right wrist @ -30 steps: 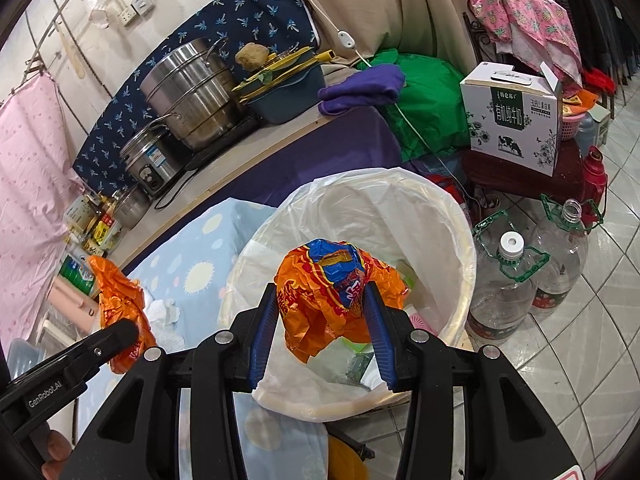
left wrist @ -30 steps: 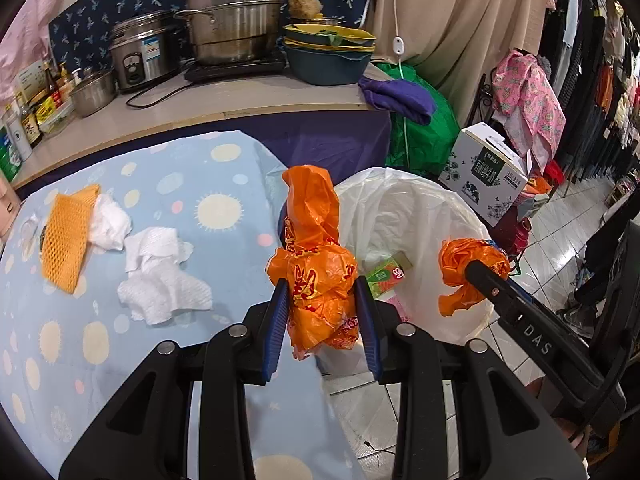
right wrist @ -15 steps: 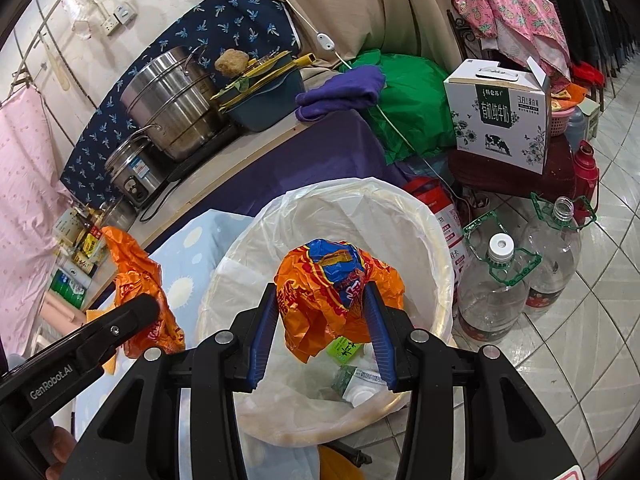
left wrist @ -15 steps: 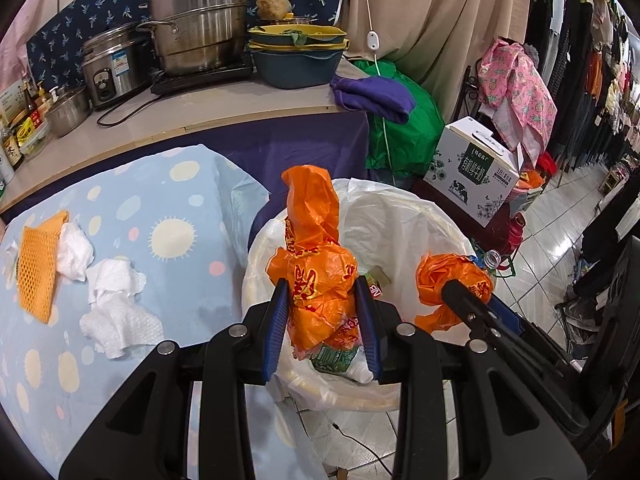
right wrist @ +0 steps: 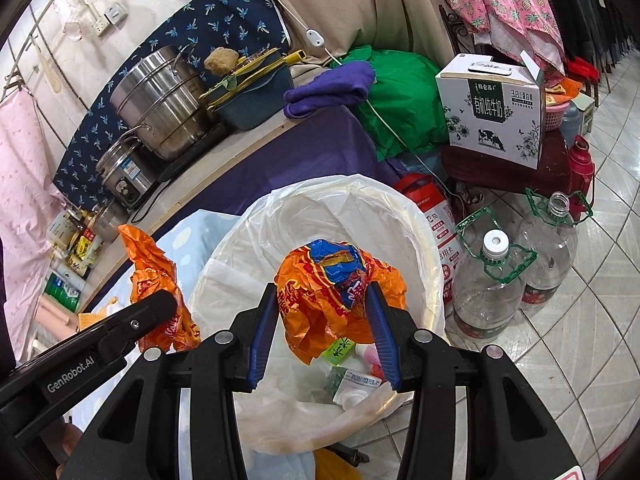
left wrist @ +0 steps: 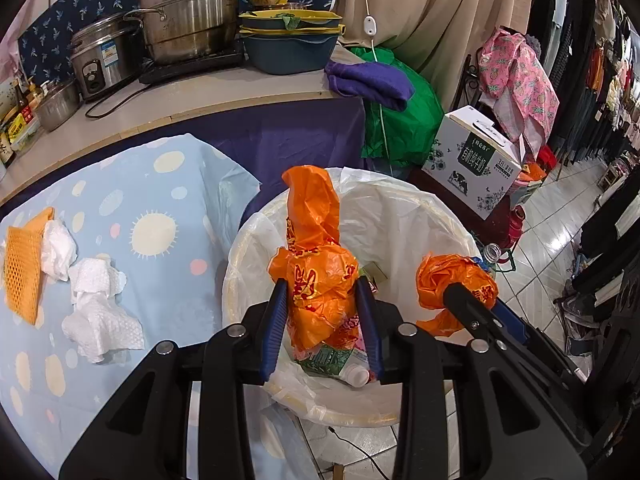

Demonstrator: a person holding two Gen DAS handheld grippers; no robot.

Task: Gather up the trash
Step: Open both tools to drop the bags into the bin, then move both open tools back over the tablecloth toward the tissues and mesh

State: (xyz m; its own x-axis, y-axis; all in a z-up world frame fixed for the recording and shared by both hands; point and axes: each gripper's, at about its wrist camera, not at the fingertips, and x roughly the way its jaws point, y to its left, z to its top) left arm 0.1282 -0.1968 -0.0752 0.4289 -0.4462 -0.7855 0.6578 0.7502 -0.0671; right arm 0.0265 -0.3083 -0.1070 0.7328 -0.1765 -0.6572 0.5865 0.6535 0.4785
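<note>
Left tool (left wrist: 322, 308): pinching an orange plastic bag (left wrist: 316, 264) between its blue pads, held over the bin's opening.
Right tool (right wrist: 326, 320): clamped on an orange-and-blue wrapper (right wrist: 336, 284), also above the bin.
Bag: crumpled, red print, one end sticking upward.
Wrapper: scrunched, glossy.
Bin (right wrist: 432, 248): white liner, cartons and a bottle inside, beside the tabletop (left wrist: 152, 184).
Tabletop: white tissues (left wrist: 96, 300) and orange mesh (left wrist: 22, 264) lying left of the bin.

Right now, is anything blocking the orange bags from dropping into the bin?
Nothing visible. Both tongs, left and right, hold their orange bags right above the open bin. Below lies only trash already in it.
</note>
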